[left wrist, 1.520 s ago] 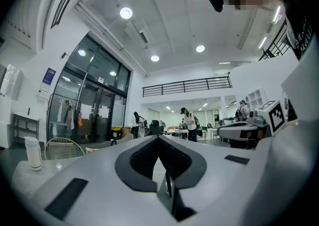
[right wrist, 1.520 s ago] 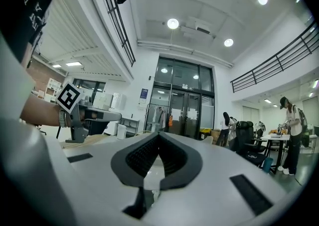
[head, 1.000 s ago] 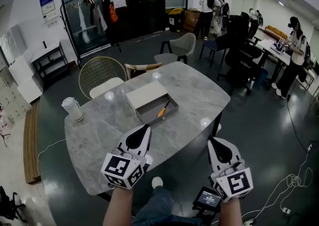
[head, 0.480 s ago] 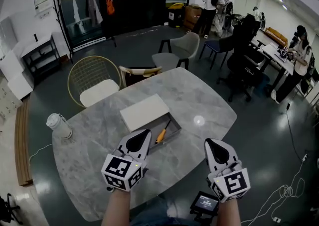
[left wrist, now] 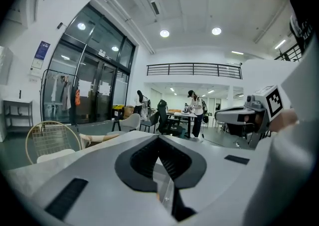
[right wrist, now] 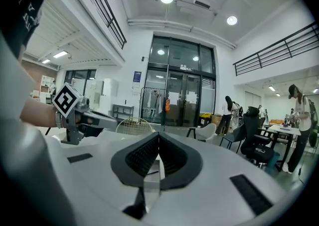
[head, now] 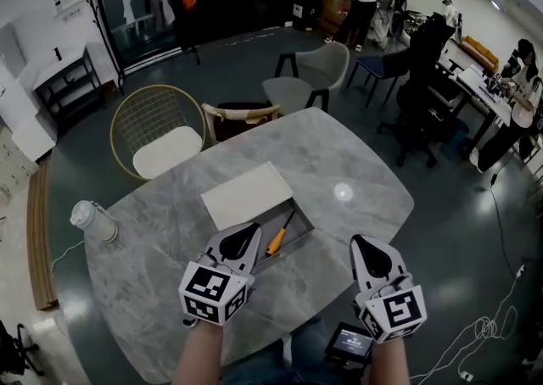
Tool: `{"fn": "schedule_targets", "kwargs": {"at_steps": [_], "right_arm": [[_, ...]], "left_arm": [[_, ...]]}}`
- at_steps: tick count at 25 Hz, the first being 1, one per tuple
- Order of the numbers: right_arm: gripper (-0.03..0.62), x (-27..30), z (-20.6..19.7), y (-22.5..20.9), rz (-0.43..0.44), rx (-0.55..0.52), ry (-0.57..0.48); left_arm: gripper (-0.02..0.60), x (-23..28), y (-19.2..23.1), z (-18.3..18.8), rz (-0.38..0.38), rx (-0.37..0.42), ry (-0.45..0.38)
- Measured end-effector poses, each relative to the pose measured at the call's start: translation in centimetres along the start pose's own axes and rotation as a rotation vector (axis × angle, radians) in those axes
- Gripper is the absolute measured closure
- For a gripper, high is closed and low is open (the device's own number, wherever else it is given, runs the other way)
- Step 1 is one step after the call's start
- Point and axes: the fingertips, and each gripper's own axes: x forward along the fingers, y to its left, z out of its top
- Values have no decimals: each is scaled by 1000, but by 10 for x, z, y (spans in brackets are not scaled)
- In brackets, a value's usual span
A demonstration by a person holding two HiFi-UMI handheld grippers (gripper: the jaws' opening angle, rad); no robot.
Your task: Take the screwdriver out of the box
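Screwdriver (head: 277, 236), orange-handled, lies inside the open grey box (head: 307, 225) on the table, handle towards the person and shaft pointing away. A second ago the box sat well ahead of both grippers. Now the head view has closed in, and the tip of the left gripper (head: 251, 230) sits just beside the box's near end, close to the handle, though contact cannot be judged. The right gripper (head: 360, 242) hovers over the table's near edge, well apart from the box. Both grippers have their jaws pressed together at the tips, with nothing between them.

Counted: one screwdriver, one box with a white lid (head: 247, 194) at its far side, two grippers, and one pale cup (head: 93, 220) near the table's left edge. Three chairs stand beyond the table: a gold wire one (head: 157, 125), a wooden-backed one (head: 242, 114) and a grey one (head: 310, 78).

The table (head: 356, 159) is grey veined marble with rounded corners, and a ceiling light glints on it. Around it is a dark-floored hall with glass doors, a clothes rack, desks at the right and a few people standing far off.
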Motion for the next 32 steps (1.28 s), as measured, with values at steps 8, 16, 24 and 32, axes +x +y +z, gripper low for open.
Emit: {"fn": "schedule_targets", "kwargs": {"at_steps": [8,16,24,32], "right_arm": [[569,54,-11,-49,101,12,-2],[569,94,-34,-107,142,56,29],[569,94,-90,-128,125,134,124],[569,76,-130,-131,59,204,184]], "left_arm": [[569,44,20,-9,101,-4,64],[569,92,31,-34,150,-15,195],[568,124,30,-91,114,-77,389],[482,123,10,-158,-37,-73,678]]}}
